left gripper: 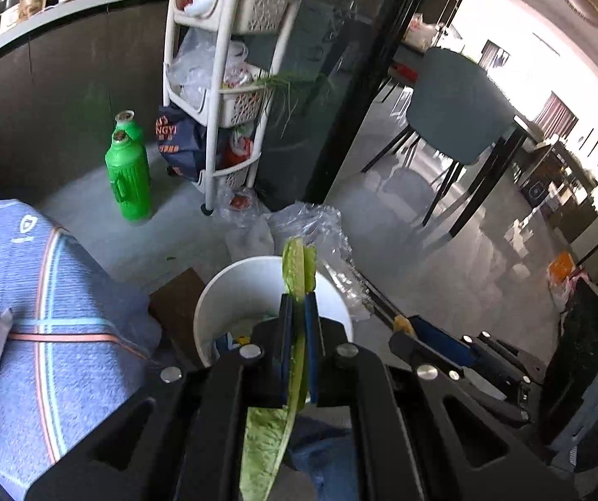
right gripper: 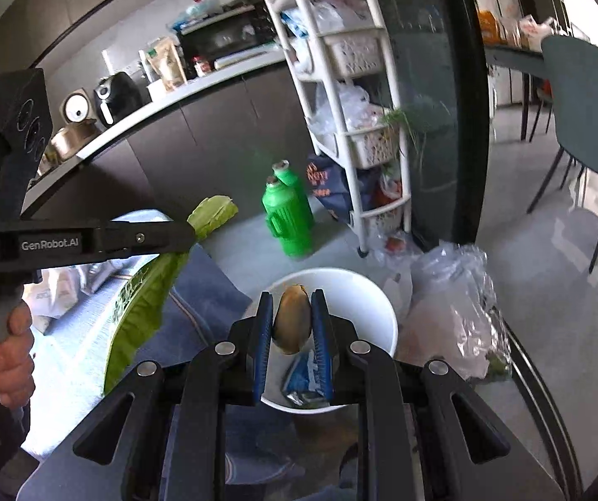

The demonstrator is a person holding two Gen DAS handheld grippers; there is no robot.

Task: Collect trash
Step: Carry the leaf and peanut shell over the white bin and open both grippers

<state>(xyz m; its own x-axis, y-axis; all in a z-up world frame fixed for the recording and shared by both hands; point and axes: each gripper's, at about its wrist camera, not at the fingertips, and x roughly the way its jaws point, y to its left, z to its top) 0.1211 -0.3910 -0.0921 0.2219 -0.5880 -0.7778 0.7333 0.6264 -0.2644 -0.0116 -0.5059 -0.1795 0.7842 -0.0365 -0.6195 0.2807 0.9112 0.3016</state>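
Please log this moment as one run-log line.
left gripper: shut on lettuce leaf | right gripper: shut on brown scrap | both above white bin

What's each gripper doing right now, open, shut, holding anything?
Left gripper: closed on a green lettuce leaf, above the white bin.
Right gripper: closed on a brownish oval food scrap, over the same bin.

You see a long light-green lettuce leaf (left gripper: 294,267), a round white plastic bin (right gripper: 378,304), bright green plastic bottles (left gripper: 128,175), and a blue cloth with orange stripes (left gripper: 48,292).
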